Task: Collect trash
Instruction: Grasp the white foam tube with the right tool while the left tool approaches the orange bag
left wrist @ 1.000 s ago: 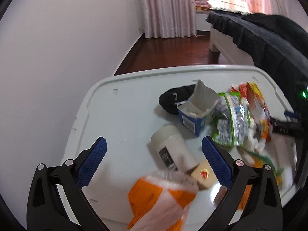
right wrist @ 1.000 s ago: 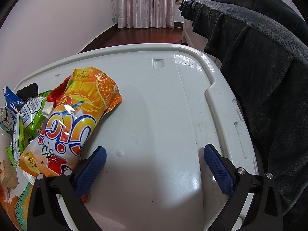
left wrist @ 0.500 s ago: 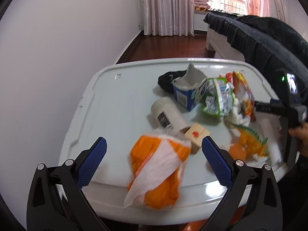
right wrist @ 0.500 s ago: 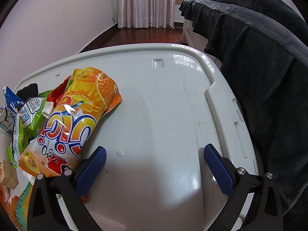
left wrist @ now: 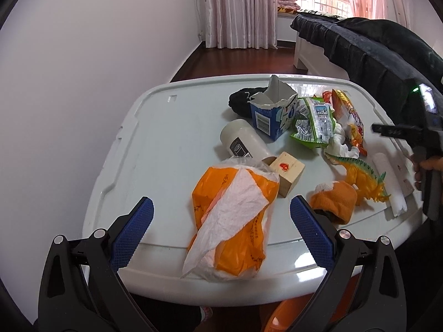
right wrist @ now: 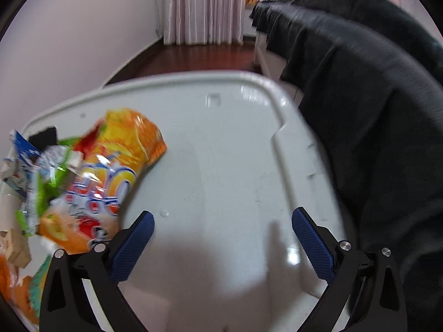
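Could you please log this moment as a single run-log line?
left gripper: open, facing orange bag | right gripper: open, empty, above table | trash: uncollected

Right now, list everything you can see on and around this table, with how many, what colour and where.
Table: one, white, under everything.
Plastic bag: one, orange with white paper, near edge, between the left gripper's fingers.
Wooden block: one, tan with red mark, behind the bag.
Bottle: one, white, lying behind the block.
Carton: one, blue and white, torn open, far side.
Black cloth: one, behind the carton.
Green wrapper: one, right of the carton.
Orange snack bag: one, right of the wrapper.
Toy dinosaur: one, orange and green, right side.
Orange sock: one, beside the dinosaur.
Dark blanket: one, right of the table.
Left gripper: open.
Right gripper: open, over bare table.
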`<state>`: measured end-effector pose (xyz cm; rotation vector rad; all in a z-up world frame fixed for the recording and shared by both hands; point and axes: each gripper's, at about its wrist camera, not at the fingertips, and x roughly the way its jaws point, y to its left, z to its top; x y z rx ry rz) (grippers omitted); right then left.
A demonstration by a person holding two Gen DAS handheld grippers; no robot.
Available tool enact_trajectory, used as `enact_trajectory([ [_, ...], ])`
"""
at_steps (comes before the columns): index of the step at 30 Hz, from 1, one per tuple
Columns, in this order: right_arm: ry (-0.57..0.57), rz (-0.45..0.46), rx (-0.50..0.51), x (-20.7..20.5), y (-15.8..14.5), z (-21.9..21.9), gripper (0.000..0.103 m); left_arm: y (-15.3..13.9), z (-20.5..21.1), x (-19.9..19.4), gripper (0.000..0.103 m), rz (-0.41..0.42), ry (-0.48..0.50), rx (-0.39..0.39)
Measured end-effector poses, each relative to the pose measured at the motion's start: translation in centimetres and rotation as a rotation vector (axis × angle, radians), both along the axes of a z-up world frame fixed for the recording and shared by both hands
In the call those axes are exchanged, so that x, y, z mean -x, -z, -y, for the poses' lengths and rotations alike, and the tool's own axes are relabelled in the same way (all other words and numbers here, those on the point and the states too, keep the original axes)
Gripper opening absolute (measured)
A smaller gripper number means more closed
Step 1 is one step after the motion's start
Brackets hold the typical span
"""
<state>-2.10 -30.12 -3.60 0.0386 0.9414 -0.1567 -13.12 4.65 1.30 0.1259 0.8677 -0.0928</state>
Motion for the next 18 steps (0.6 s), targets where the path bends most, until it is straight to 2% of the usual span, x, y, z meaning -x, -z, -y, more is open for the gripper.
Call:
enact_trajectory([
  [3, 0.008, 0.032, -0.019, 2.1, -2.3, -0.6, 0.098, -0.2, -0.3, 0.6, 0.097, -0.006, -0.002, 0.021],
  [5, -0.007, 0.019, -0.068, 4.0, -3.9, -1.5, 0.098, -0.5, -0.4, 1.1, 0.097, -0.004, 0.004, 0.029],
  [8, -0.051, -0.019, -0.121, 6.5, -4.8, -3.3, 0.098, -0.7, -0.4, 2.1, 0.097, -0.002, 0.018, 0.033],
  [12, -0.071, -0.095, -0.123, 7.6, -3.1, -5.4, 0.098, 0.3, -0.1, 2.7, 0.097, -0.021, 0.033, 0.023],
  [15, -0.038, -0.165, -0.108, 7.5, -1.0, -5.7, 0.098, 1.0, 0.0, 2.8, 0.097, -0.034, 0.028, 0.021],
  [18, -0.010, -0.211, -0.107, 7.0, 0.8, -5.3, 0.079, 1.2, -0.3, 2.8, 0.097, -0.035, 0.026, 0.037],
])
